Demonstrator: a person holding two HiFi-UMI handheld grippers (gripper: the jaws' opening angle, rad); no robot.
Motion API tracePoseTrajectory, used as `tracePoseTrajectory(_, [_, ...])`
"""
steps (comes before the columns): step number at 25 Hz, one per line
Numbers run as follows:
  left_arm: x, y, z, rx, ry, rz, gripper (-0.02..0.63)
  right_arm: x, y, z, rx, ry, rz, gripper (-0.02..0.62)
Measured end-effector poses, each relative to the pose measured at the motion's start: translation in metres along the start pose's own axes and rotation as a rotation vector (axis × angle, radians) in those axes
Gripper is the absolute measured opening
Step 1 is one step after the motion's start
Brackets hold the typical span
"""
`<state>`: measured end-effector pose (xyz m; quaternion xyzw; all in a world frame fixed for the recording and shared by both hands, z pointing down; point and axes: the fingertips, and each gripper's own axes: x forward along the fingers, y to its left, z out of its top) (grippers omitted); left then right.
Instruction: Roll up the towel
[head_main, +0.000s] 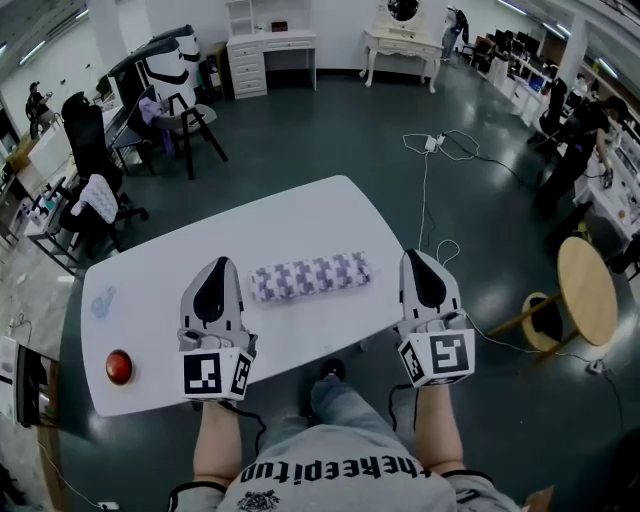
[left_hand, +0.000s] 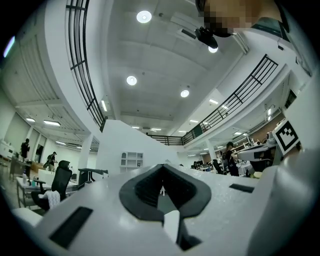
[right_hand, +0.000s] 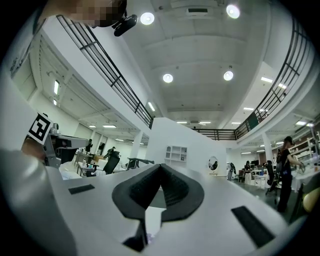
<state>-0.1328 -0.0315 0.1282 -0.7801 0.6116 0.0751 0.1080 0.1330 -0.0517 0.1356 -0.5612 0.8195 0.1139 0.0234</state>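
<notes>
A rolled-up towel (head_main: 311, 275) with a purple and white houndstooth pattern lies across the middle of the white table (head_main: 170, 272). My left gripper (head_main: 220, 262) hovers just left of the roll, shut and holding nothing. At the table's right edge my right gripper (head_main: 416, 255) is raised, also shut and empty. In the left gripper view the left gripper (left_hand: 162, 167) tilts upward toward the ceiling and balcony, its tips together. The right gripper (right_hand: 160, 167) looks the same way in the right gripper view. Neither of these two views shows the towel.
A red round button (head_main: 119, 366) sits near the table's front left corner, with a pale blue mark (head_main: 103, 301) behind it. A round wooden side table (head_main: 587, 290) stands to the right on the floor, cables (head_main: 430, 190) trail nearby, and office chairs (head_main: 92, 170) are far left.
</notes>
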Motion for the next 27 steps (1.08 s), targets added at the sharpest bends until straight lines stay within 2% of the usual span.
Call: tracePoseTrajectory(27, [-0.012,-0.021,0.011,-0.007,-0.006,-0.026,0.005,-0.027,0.004,0.012,-0.005,-0.019,-0.026,0.002])
